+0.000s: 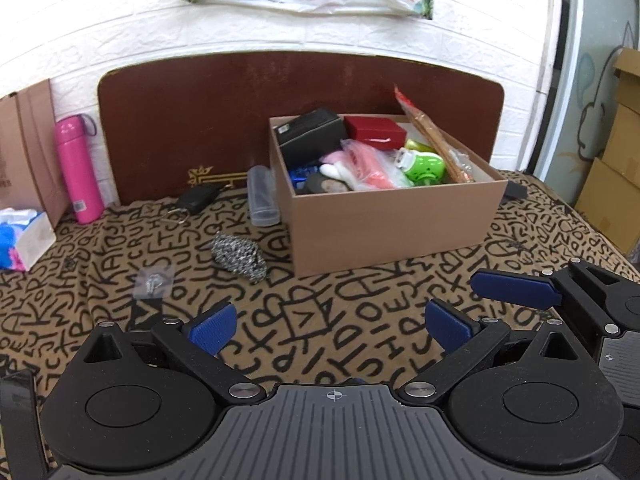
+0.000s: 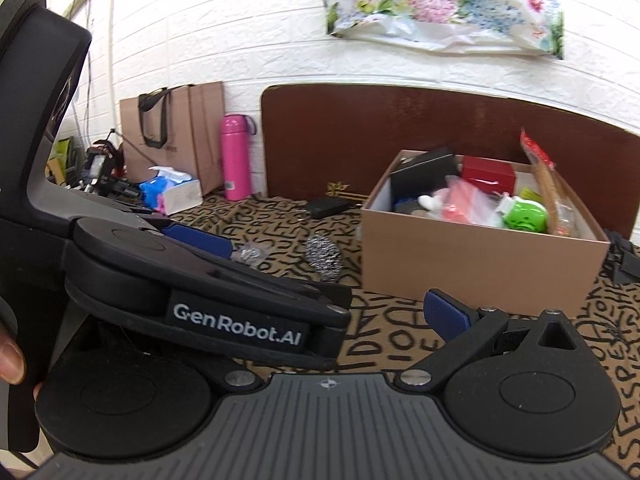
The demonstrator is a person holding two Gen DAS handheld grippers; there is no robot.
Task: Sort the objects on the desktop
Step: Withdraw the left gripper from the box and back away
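An open brown cardboard box (image 1: pixel 392 220) (image 2: pixel 480 268) stands on the letter-print cloth, filled with several items, among them a black box, a red box, a green toy and pink bags. Loose on the cloth to its left lie a steel-wool scrubber (image 1: pixel 238 256) (image 2: pixel 324 256), a clear plastic case (image 1: pixel 262 196), a black pouch with a ring (image 1: pixel 196 198) (image 2: pixel 328 206) and a small clear packet (image 1: pixel 154 280) (image 2: pixel 252 254). My left gripper (image 1: pixel 332 326) is open and holds nothing, low over the cloth in front of the box. My right gripper (image 2: pixel 336 320) is open beside it; its left finger is hidden behind the left gripper's body.
A pink bottle (image 1: pixel 78 168) (image 2: pixel 236 160), a tissue pack (image 1: pixel 22 240) and a brown paper bag (image 2: pixel 176 136) stand at the back left. A brown board (image 1: pixel 200 120) leans on the white wall behind the box. A black object (image 2: pixel 624 256) lies right of the box.
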